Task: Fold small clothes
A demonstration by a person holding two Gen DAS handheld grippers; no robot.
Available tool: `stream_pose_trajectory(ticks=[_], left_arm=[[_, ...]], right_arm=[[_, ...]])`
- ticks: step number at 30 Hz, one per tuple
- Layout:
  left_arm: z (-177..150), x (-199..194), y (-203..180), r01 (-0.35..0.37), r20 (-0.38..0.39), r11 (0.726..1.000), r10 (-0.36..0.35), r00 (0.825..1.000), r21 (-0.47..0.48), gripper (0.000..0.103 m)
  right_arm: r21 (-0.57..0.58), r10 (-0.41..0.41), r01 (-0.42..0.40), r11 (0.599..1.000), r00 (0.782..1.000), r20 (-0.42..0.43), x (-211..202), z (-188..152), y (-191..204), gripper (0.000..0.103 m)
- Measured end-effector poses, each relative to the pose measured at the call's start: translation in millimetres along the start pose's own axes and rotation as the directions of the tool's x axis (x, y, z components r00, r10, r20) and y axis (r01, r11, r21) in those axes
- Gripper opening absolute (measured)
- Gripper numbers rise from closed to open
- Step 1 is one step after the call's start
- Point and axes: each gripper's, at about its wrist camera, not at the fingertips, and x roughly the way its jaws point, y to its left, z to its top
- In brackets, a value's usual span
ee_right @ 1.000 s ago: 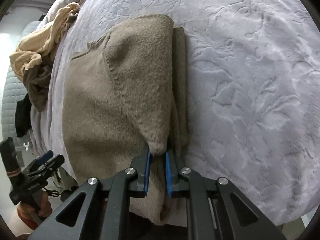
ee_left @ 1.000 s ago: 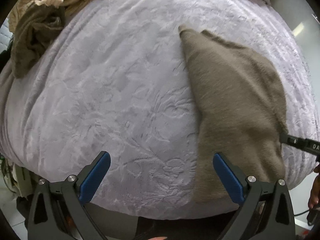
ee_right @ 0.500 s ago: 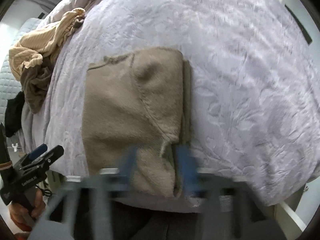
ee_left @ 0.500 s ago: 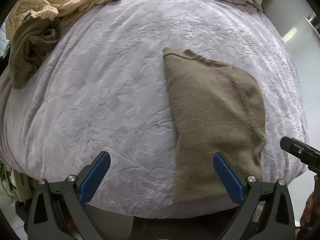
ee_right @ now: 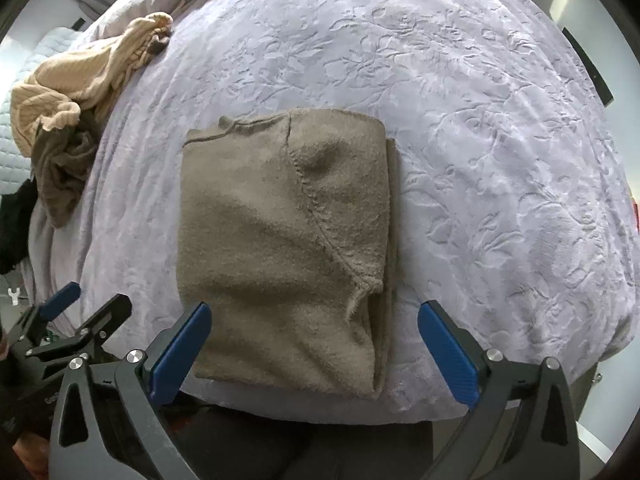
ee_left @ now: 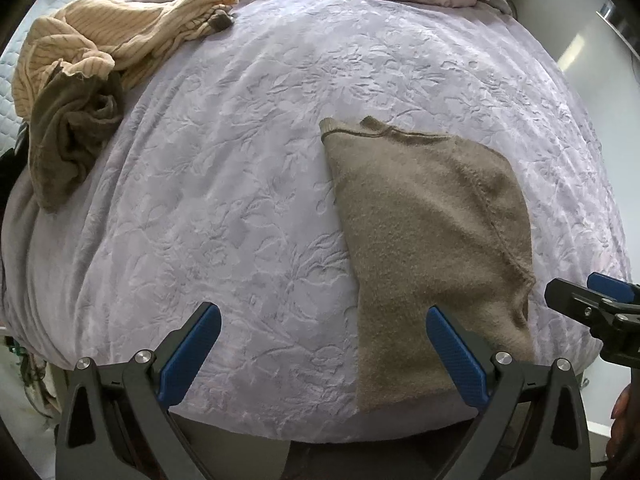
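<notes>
Now we are holding both hand-held grippers, left (ee_left: 320, 354) and right (ee_right: 314, 350), wide and empty; the right's jaws have just been opening above the folded tan sweater (ee_right: 280, 240) lying on the bed (ee_right: 480, 160).

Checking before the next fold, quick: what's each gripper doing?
Left gripper: open, empty.
Right gripper: jaws just opened, holding nothing; taupe sweater lies below.

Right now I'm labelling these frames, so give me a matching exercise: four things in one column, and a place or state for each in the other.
Things:
1. taupe sweater
2. cream ribbed top
3. olive garment
4. right gripper

States:
A. crumpled, under the cream top's edge
B. open, holding nothing
C. folded flat near the bed's front edge
D. heaped at the far left corner

Pairs: 1-C, 2-D, 3-A, 4-B
</notes>
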Motion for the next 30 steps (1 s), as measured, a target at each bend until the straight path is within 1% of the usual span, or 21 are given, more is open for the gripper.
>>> stream_pose_trajectory(ticks=[3,13,30], left_arm=[[0.5,0.0,-0.7,0.010,-0.002,1.000,-0.010,1.000,0.002,0.103],[2.1,2.9,-1.8,0.008,-0.016,1.000,-0.008,1.000,0.000,0.103],[0.1,6.2,-2.4,0.009,-0.027,1.000,-0.009,1.000,-0.005,0.103]], right_arm=[[0.003,-0.011,0.012,1.000,1.000,-0.013,1.6,1.0,0.7,0.103],[0.017,-0.045,0.046,0.999,0.998,-0.035,3.5,3.0,0.0,0.103],[0.016,-0.062,0.063,0.998,0.997,-0.045,6.0,3.9,0.3,0.103]])
